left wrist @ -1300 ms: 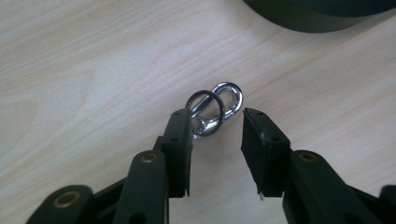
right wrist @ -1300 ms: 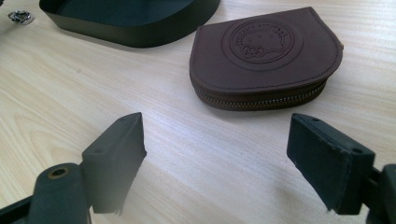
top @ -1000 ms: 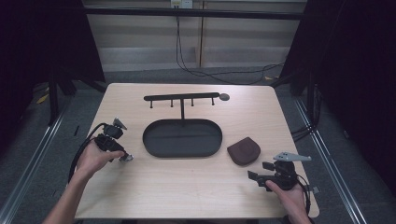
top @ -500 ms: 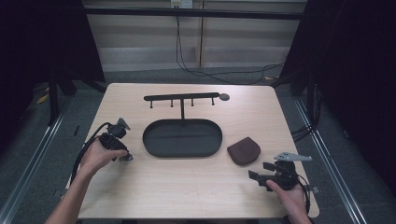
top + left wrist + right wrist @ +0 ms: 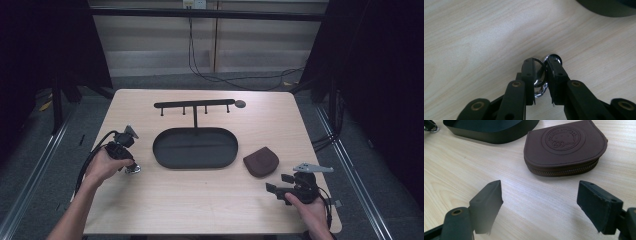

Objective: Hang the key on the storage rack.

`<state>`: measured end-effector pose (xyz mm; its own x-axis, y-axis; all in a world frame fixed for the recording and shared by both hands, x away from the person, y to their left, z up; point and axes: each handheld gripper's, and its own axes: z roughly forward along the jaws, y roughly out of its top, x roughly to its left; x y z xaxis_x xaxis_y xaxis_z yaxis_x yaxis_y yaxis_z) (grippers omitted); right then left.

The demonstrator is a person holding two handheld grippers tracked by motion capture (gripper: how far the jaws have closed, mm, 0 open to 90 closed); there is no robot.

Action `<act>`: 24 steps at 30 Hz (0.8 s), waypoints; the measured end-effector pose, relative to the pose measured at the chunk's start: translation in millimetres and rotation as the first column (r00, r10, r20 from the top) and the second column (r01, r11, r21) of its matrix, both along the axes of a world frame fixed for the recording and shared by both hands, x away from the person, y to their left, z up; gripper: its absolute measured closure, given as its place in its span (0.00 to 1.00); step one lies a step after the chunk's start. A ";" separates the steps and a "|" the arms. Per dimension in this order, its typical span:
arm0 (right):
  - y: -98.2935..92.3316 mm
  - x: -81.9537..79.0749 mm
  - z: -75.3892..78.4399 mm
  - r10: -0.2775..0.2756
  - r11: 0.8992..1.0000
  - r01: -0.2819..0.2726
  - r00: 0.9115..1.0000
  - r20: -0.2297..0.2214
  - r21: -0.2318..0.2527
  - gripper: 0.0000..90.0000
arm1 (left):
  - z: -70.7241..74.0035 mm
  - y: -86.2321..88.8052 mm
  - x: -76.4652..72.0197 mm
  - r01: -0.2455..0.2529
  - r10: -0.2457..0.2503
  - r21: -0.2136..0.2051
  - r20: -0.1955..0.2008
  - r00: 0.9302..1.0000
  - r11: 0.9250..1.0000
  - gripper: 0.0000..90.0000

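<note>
The left gripper (image 5: 541,71) is clamping down now, its jaws having just been closing onto the silver key ring (image 5: 539,82) lying on the tabletop (image 5: 474,37) between them, so a lift looks ready to follow. Across the way, the right gripper (image 5: 539,205) is waiting with jaws spread wide, the brown coin pouch (image 5: 564,147) sitting just ahead of them, untouched.
</note>
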<state>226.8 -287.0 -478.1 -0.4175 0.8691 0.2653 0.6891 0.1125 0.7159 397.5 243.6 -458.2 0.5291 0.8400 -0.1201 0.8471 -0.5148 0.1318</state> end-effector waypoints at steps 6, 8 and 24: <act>0.1 0.1 -0.1 -0.001 1.000 0.001 1.000 0.000 -0.001 0.22 | 4.3 4.0 -0.2 -0.006 0.007 -0.016 0.002 1.000 1.000 0.91; 0.3 0.1 -0.2 -0.002 1.000 0.002 1.000 0.000 -0.001 0.22 | 5.6 4.9 -0.2 -0.012 0.012 -0.023 0.004 1.000 1.000 0.92; 0.8 0.2 -0.6 -0.004 1.000 0.004 1.000 -0.007 0.000 0.22 | 19.5 12.7 -0.6 -0.004 0.005 -0.043 0.013 1.000 0.999 0.99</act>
<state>227.1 -286.2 -478.7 -0.4122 0.8708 0.2679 0.6946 0.1101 0.7109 396.9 256.4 -438.7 0.5270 0.8367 -0.1491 0.8475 -0.5043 0.1652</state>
